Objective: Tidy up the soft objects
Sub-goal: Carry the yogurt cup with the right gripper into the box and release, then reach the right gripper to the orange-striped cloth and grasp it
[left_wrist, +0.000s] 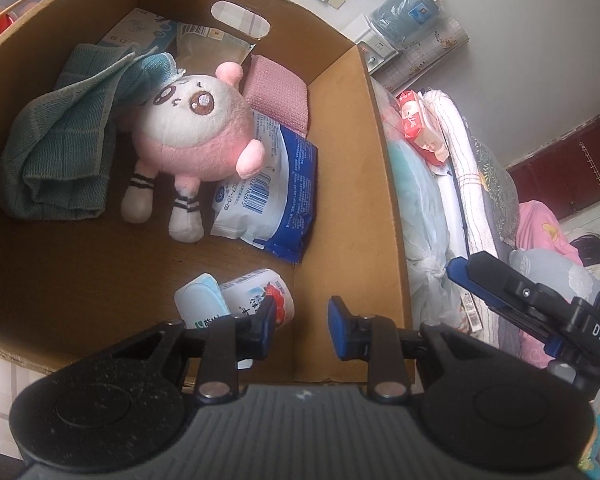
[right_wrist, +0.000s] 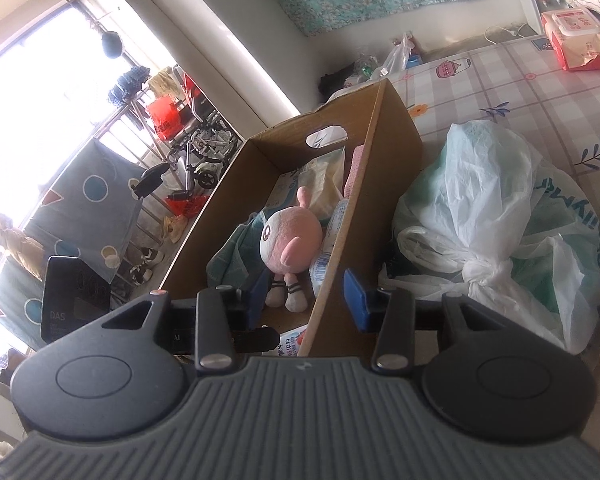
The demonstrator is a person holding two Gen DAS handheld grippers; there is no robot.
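Note:
An open cardboard box (left_wrist: 352, 160) holds a pink and white plush toy (left_wrist: 196, 128), a folded green towel (left_wrist: 60, 148), a blue and white wipes pack (left_wrist: 268, 196), a pink cloth (left_wrist: 278, 96) and two small tissue packs (left_wrist: 256, 296) in its near corner. My left gripper (left_wrist: 302, 326) hangs over that corner. It is open, with nothing between its pads, and its left finger is in front of the tissue packs. My right gripper (right_wrist: 310, 300) is open at the near end of the box (right_wrist: 396, 128), one finger on each side of the right wall and neither pressing on it. The plush toy (right_wrist: 292, 236) lies ahead of it.
A knotted white plastic bag (right_wrist: 480, 200) lies on the checked bed sheet (right_wrist: 540, 92) right of the box. A red and white wipes pack (right_wrist: 576, 40) sits farther back. On the box's left are a window, a drying rack and a wheelchair.

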